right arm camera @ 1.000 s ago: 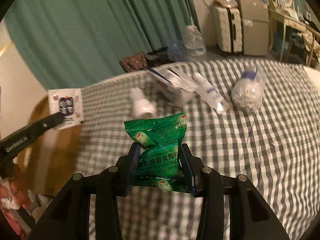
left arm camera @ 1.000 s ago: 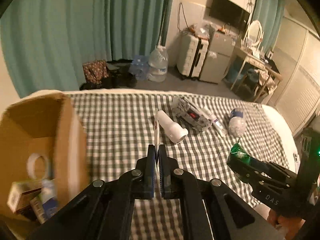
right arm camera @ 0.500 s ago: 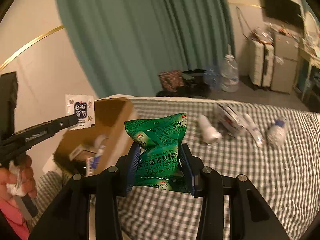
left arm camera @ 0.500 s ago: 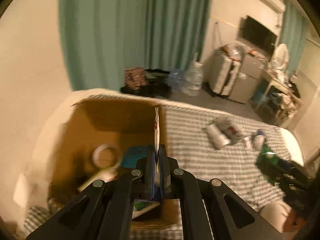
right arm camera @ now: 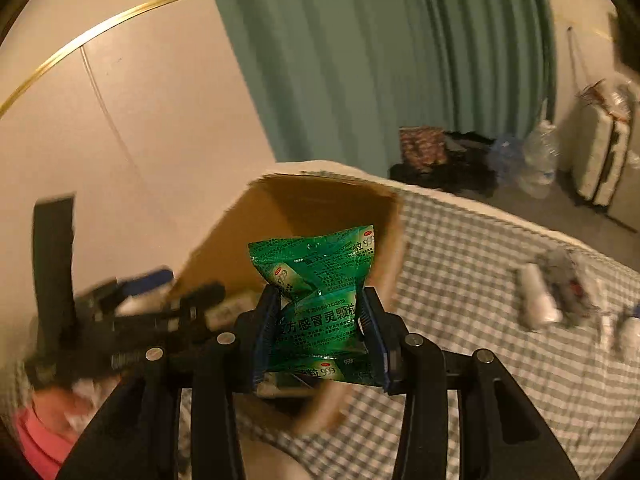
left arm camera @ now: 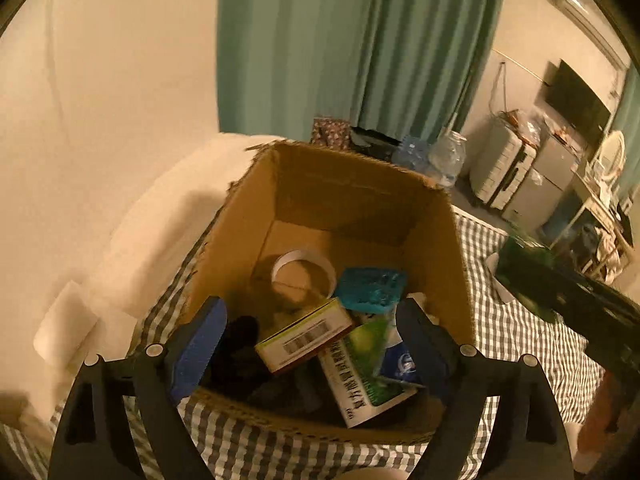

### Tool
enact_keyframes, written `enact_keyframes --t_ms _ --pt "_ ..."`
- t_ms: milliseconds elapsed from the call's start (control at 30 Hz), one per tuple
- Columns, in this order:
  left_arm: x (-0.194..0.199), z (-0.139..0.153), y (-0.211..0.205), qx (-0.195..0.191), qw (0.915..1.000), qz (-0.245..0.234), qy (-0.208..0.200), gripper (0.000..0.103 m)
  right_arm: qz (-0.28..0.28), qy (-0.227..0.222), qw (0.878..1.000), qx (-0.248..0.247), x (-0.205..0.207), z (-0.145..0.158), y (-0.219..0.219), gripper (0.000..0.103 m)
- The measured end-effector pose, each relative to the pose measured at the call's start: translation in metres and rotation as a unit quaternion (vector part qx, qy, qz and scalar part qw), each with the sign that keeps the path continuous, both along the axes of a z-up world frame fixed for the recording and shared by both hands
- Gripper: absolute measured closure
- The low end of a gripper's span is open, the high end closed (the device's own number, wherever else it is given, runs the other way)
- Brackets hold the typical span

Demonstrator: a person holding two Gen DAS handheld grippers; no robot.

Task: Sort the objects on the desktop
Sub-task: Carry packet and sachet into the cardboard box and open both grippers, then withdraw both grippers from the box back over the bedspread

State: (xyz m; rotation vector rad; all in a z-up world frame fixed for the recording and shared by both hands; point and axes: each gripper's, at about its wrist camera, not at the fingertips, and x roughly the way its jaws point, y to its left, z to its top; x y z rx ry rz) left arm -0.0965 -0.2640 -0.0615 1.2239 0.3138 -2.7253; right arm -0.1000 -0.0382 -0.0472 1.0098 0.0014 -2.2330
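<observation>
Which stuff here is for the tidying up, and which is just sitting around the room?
For the tidying:
- cardboard box
- green packet in the right hand-held gripper
- tape roll, already boxed
- white bottle on the checked cloth

Just around:
- teal curtain
- suitcase
- water jug

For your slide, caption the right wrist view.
Right gripper holds a green sachet above the cardboard box.

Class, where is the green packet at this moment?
In the right wrist view, the green packet sits centre frame, clamped in the right tool, just in front of the cardboard box.
</observation>
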Motion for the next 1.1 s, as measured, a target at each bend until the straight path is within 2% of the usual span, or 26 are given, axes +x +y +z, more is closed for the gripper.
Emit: enact_keyframes --t_ms 67,100,133,167,200,300,433,633,800,933,1100 --pt "0.0 -0.001 -0.003 0.0 1.0 0.001 -0.002 0.012 0.009 0.003 1.0 0.013 -0.005 -0.002 -0.017 0.06" --pt "0.0 -0.002 -0.003 -0.002 1.0 0.002 -0.003 0.012 0.009 0.005 1.0 0.021 -0.008 -0.004 -0.026 0.055" --pt "0.0 -0.002 -0.002 -0.004 1.0 0.002 -0.003 0.01 0.001 0.004 1.0 0.027 -0.011 -0.006 -0.031 0.033" --pt "0.0 -0.002 -0.002 -0.006 1.0 0.002 -0.005 0.009 -0.009 0.005 1.0 0.027 -0.011 -0.006 -0.032 0.025" --pt "0.0 -0.003 -0.002 -0.008 1.0 0.003 -0.005 0.008 -0.016 0.007 1.0 0.016 -0.011 -0.005 -0.031 0.023" --pt "-0.001 -0.004 0.007 -0.008 0.9999 -0.005 -0.006 0.008 -0.018 0.003 1.0 -0.012 -0.011 -0.001 -0.017 0.023" --pt "-0.002 -0.003 0.032 -0.01 0.9996 -0.025 -0.007 0.008 -0.049 0.013 0.999 -0.02 -0.007 0.007 0.014 0.023" --pt "0.003 0.009 0.098 -0.02 0.997 -0.074 0.006 0.004 -0.132 0.019 0.991 -0.014 -0.002 0.011 0.092 0.022" --pt "0.002 0.008 0.157 -0.026 0.9935 -0.111 0.006 0.001 -0.206 0.029 0.978 0.014 0.006 0.01 0.163 0.018" --pt "-0.005 -0.001 0.202 -0.014 0.9928 -0.119 -0.005 0.0 -0.254 0.029 0.966 0.037 0.014 0.001 0.224 0.015" --pt "-0.02 -0.021 0.254 -0.024 0.9926 -0.117 -0.019 0.0 -0.331 0.012 0.943 0.039 0.018 -0.024 0.295 0.009"
